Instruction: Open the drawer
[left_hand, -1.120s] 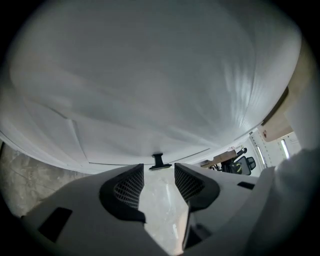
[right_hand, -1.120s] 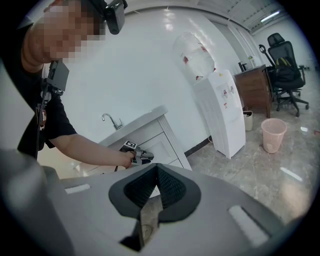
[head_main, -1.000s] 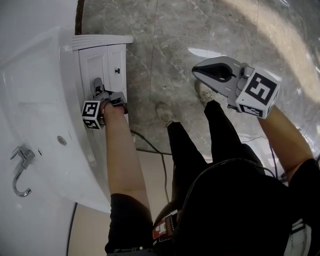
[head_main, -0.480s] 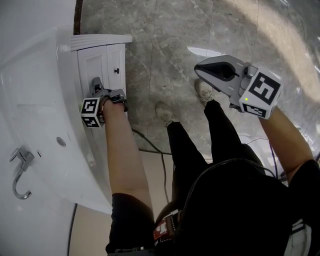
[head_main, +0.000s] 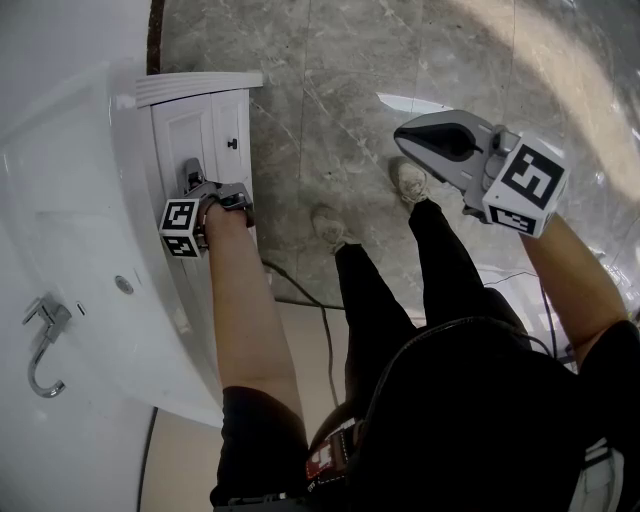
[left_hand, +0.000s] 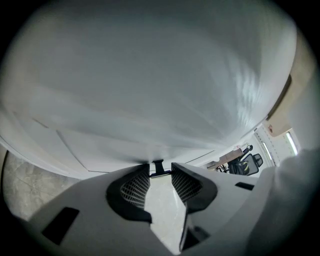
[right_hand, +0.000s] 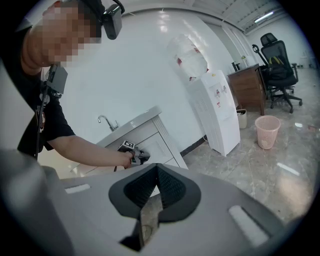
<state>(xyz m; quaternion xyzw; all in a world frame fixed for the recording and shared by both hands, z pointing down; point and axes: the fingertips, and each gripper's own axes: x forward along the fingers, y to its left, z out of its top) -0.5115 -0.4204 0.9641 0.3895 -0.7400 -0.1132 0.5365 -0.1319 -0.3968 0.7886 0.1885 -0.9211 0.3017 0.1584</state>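
Note:
The white drawer front (head_main: 186, 140) sits under the sink counter at the left of the head view. My left gripper (head_main: 191, 174) points down at it. In the left gripper view the drawer panel (left_hand: 125, 145) fills the frame. Its small dark handle (left_hand: 158, 167) stands between my left gripper's (left_hand: 160, 172) tips. The jaws have just been closing and the pads now meet the handle on both sides. My right gripper (head_main: 408, 137) hangs over the floor, far from the cabinet. Its pads touch, with nothing between them, in the right gripper view (right_hand: 157, 170).
A chrome faucet (head_main: 42, 330) stands on the white counter (head_main: 80, 200). A lower cabinet door has a dark knob (head_main: 232, 144). A cable (head_main: 310, 305) runs over the marble floor by the person's shoes. A water dispenser (right_hand: 215, 110) and a pink bin (right_hand: 266, 131) stand farther off.
The left gripper stays at the drawer front. The right gripper has drifted slightly to the right in the head view.

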